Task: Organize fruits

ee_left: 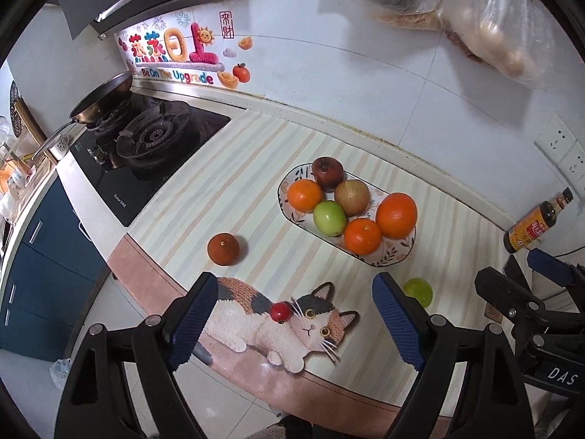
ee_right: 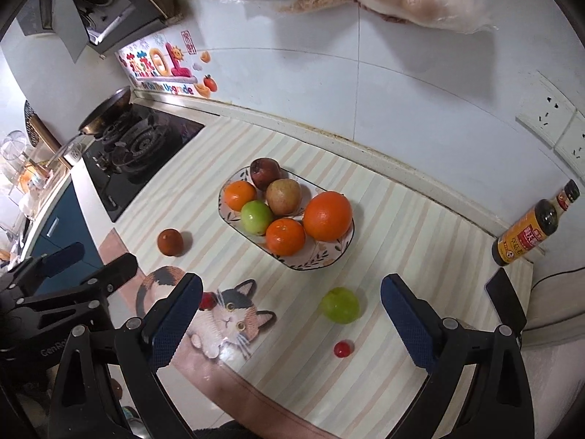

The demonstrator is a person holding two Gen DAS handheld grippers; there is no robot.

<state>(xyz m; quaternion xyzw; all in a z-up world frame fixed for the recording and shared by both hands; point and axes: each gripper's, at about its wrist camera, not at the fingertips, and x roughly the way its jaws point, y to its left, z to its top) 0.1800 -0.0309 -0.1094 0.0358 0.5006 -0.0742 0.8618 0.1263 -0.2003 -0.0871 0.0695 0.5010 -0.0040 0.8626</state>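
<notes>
Fruits: six gathered on oval plate (ee_right: pixel 343 245) at mid-worktop, namely three oranges, green apple (ee_right: pixel 256 217), brownish pear, dark red fruit (ee_right: pixel 265 172); packed touching, presumably the collection point. Four loose on striped mat (ee_right: pixel 420 226): brown fruit (ee_right: pixel 170 242) left of plate, green fruit (ee_right: pixel 340 305) in front of it, two small red ones (ee_right: pixel 343 348) (ee_left: pixel 280 311), one on cat print. Likely awaiting transfer.

Left tool (ee_left: pixel 294 323): jaws wide apart, empty, raised above cat print, touching nothing.

Right tool (ee_right: pixel 292 325): jaws wide apart, empty, clear of worktop, green fruit between fingers in view only.

Three oranges (ee_right: pixel 327 216), two green fruits (ee_right: pixel 340 306), three brownish fruits (ee_right: pixel 170 242), two cherry tomatoes (ee_right: pixel 343 348), one bottle (ee_right: pixel 526 236).
</notes>
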